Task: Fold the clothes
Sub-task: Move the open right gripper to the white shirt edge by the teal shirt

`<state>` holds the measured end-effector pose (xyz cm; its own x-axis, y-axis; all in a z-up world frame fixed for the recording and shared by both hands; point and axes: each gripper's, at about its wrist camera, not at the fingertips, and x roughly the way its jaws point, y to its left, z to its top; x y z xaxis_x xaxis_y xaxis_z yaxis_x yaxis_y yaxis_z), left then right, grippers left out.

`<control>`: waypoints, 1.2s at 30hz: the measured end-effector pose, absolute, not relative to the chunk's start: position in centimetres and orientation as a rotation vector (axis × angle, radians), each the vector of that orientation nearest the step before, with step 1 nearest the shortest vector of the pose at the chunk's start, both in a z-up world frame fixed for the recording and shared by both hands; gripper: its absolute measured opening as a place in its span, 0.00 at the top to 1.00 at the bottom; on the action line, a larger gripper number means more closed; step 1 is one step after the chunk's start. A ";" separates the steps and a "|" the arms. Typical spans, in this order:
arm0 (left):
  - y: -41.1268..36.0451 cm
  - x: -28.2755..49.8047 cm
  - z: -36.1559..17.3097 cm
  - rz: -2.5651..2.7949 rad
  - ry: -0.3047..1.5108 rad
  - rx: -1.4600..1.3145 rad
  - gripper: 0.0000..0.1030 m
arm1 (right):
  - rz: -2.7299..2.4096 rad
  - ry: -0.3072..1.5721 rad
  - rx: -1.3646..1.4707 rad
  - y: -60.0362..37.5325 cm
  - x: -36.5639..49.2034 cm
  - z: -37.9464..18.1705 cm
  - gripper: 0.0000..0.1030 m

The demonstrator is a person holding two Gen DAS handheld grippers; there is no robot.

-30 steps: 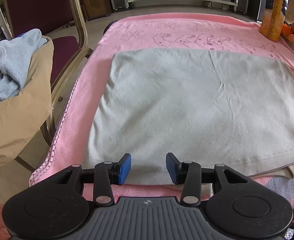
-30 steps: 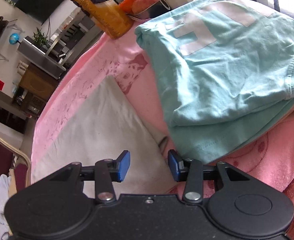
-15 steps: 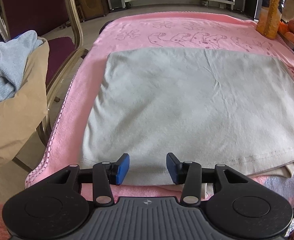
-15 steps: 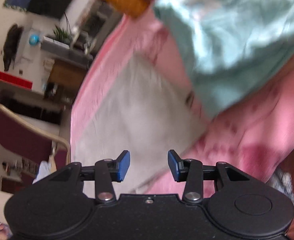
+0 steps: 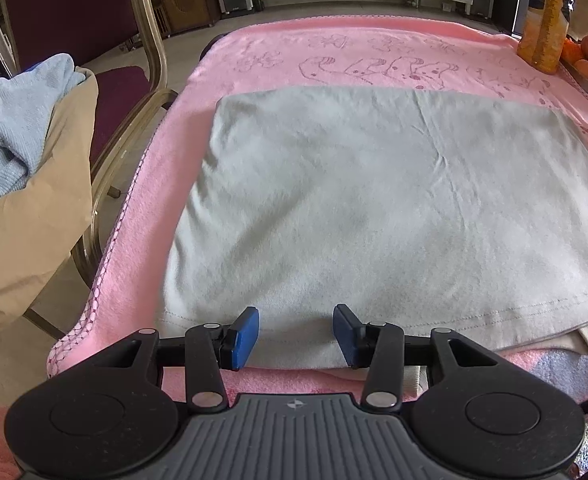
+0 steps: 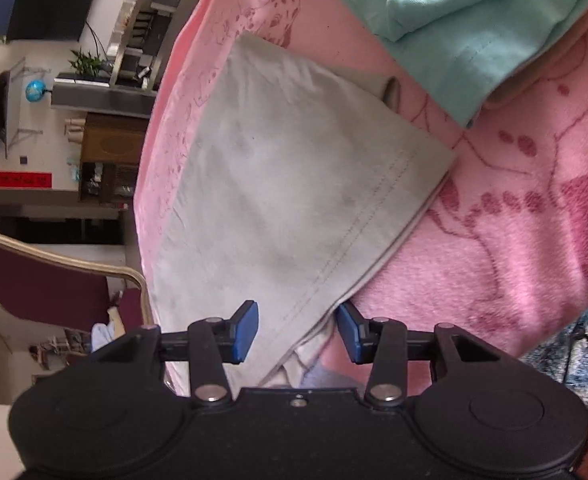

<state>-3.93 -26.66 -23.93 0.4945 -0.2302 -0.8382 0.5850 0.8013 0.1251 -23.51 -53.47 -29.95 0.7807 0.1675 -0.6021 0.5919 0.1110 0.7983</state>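
Garment: a pale grey, soft cotton garment (image 5: 374,208) lies flat as a doubled rectangle on the pink patterned blanket (image 5: 334,52), its stitched hem nearest both grippers.
Handling: it looks light, limp and non-slippery; it will sag and crease wherever it is unsupported.
Hold: the hem corners seem best, pinching all layers together.
Left gripper (image 5: 296,333): held level and low at the near hem, blue pads spread, gripping nothing.
Right gripper (image 6: 298,332): rolled on its side at the hem's right corner, fingers apart, straddling the layered edge.
Nearby: a folded mint-green shirt (image 6: 454,12) lies just beside.
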 end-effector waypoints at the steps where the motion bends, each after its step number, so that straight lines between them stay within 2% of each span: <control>1: -26.7 -3.9 -24.0 -0.511 0.931 0.426 0.57 | -0.341 0.641 1.462 -53.4 -23.5 -30.1 0.52; 4: -26.7 -3.9 -24.0 -0.509 0.929 0.430 0.57 | -0.306 0.597 1.514 -53.4 -23.7 -30.8 0.50; 9: -26.8 -4.0 -24.1 -0.505 0.924 0.437 0.55 | -0.359 0.490 1.533 -53.9 -24.5 -31.2 0.53; 19: -26.8 -3.9 -24.1 -0.502 0.922 0.442 0.53 | -0.281 0.504 1.502 -53.2 -22.7 -31.8 0.55; 26: -26.7 -3.7 -24.0 -0.496 0.927 0.431 0.51 | -0.480 0.317 1.429 -53.6 -24.0 -31.3 0.59; 30: -26.7 -3.6 -24.0 -0.491 0.930 0.429 0.50 | -0.315 0.406 1.500 -53.7 -22.2 -32.1 0.59; 36: -26.5 -3.5 -24.0 -0.486 0.929 0.429 0.45 | -0.512 0.299 1.458 -55.0 -23.3 -31.8 0.60</control>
<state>-3.47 -26.47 -24.04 0.5063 -0.2098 -0.8364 0.5675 0.8113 0.1400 -23.33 -55.03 -31.82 0.8576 -0.1486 -0.4923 0.5019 0.0332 0.8643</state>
